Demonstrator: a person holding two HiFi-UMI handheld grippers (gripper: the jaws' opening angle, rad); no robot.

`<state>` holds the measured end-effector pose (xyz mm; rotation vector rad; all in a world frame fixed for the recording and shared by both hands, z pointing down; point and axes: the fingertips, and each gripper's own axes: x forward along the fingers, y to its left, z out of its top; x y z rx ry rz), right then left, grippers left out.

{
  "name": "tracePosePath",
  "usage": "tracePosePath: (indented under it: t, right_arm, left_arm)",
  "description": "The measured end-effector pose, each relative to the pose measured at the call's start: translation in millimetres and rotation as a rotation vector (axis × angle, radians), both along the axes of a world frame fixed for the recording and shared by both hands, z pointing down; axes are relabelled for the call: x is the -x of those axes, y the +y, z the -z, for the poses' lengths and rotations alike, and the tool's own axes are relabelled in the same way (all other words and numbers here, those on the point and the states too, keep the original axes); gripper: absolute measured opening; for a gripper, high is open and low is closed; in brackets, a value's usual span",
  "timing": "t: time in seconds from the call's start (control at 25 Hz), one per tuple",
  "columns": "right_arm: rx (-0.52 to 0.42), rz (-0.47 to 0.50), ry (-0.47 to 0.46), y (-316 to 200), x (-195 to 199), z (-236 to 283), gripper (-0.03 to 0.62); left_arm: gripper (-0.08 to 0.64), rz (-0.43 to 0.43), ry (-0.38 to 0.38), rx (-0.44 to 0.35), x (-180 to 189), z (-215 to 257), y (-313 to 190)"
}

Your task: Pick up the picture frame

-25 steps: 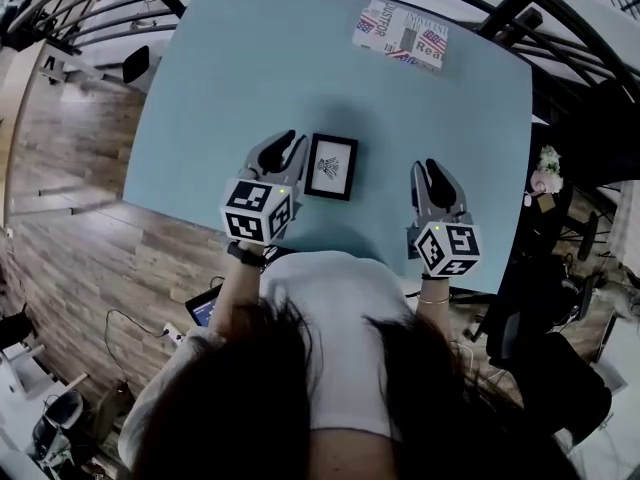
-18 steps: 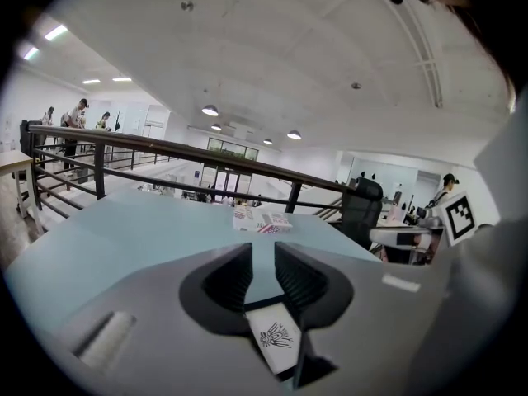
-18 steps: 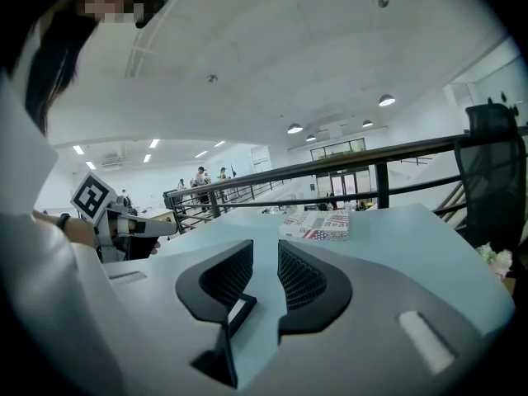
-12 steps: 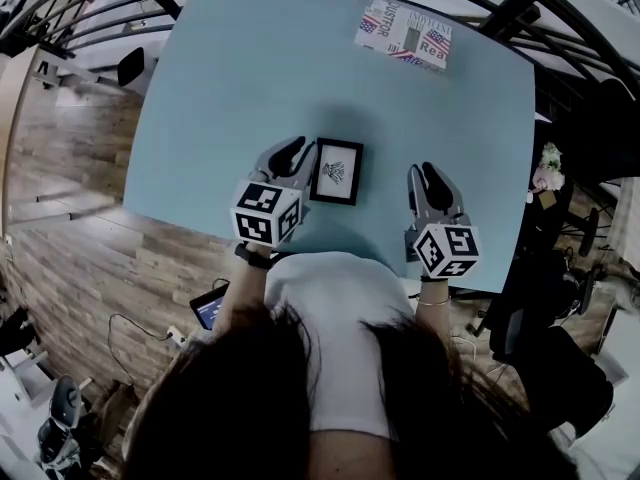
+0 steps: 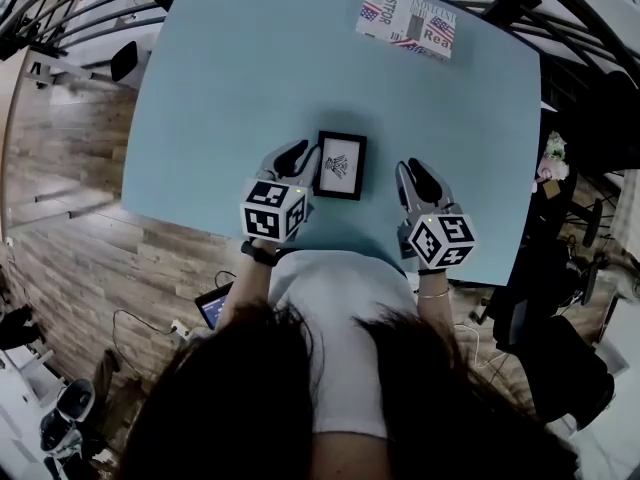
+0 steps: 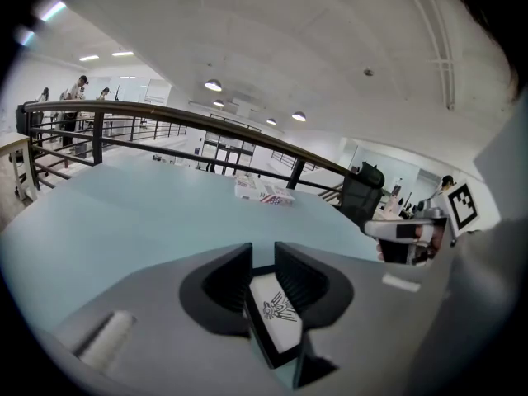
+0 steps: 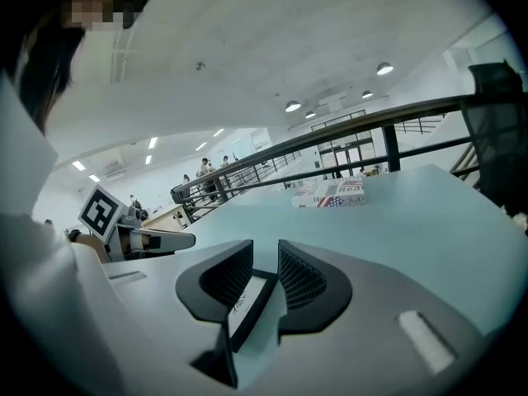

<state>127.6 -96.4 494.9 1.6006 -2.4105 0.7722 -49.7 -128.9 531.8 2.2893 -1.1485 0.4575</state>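
The picture frame (image 5: 340,165), black with a white print, lies flat on the light blue table (image 5: 250,68), near the edge by the person. My left gripper (image 5: 298,158) sits at the frame's left edge, its jaws slightly parted. Through that gap the frame (image 6: 276,316) shows in the left gripper view, behind my left gripper (image 6: 262,258). My right gripper (image 5: 410,173) is a short way off the frame's right side and not touching it. Its jaws stand a little apart with nothing pressed between them; the frame (image 7: 247,304) shows beyond my right gripper (image 7: 266,258).
A flat box with flag print (image 5: 405,20) lies at the table's far edge. A dark metal railing (image 6: 165,122) runs behind the table. Wooden floor lies left of the table, chairs and clutter to the right.
Both grippers have sunk toward the table. The right one has moved left, closer to the frame. The left one has come up against the frame's left edge.
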Motion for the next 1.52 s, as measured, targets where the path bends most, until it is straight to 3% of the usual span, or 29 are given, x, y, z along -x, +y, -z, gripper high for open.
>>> tracePosePath:
  t: [0.36,0.68,1.12,1.52]
  right_arm:
    - [0.117,0.019,-0.085,0,19,-38,0.069]
    - [0.191,0.021,-0.120,4,28,-64,0.069]
    - [0.263,-0.019,-0.205,6,27,-89,0.069]
    - [0.270,-0.030,-0.216,6,26,-91,0.069]
  left_arm:
    - [0.084,-0.006,-0.015,0.123,-1,-52,10]
    - [0.084,0.028,-0.037,0.185,-1,-87,16]
    - [0.086,0.015,-0.070,0.221,-11,-111,12]
    - [0.091,0.031,-0.122,0.259,-12,-119,11]
